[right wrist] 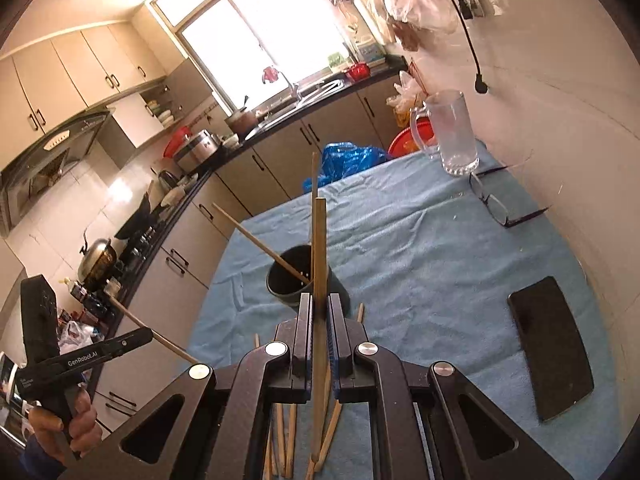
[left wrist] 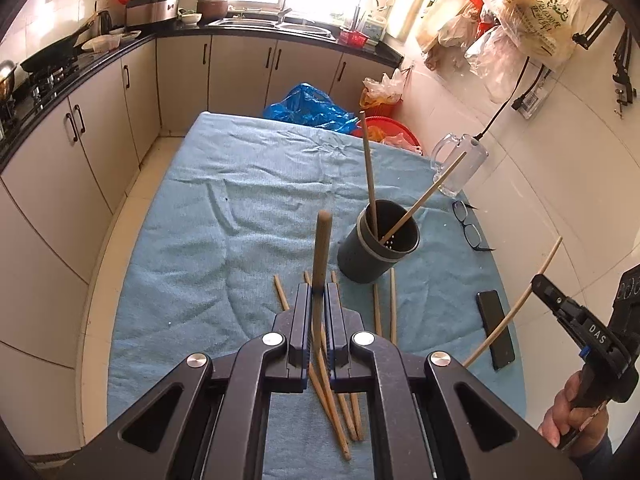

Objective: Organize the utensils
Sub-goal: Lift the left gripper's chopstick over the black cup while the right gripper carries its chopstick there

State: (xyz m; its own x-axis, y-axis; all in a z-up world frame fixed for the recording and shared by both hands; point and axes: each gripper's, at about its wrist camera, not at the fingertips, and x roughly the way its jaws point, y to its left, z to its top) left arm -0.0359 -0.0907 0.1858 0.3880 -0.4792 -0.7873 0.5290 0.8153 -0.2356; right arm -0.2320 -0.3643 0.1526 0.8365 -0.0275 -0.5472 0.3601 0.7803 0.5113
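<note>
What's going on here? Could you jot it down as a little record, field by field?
Left tongs: shut on a chopstick
Right tongs: shut on a pale chopstick
Holder: dark cup on the blue cloth, two chopsticks leaning in it
Loose chopsticks: several lying on the cloth near the holder
Also on cloth: glass mug, glasses, phone

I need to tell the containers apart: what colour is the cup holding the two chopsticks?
Dark grey, seen best in the left wrist view: the cup on the blue cloth.
</note>
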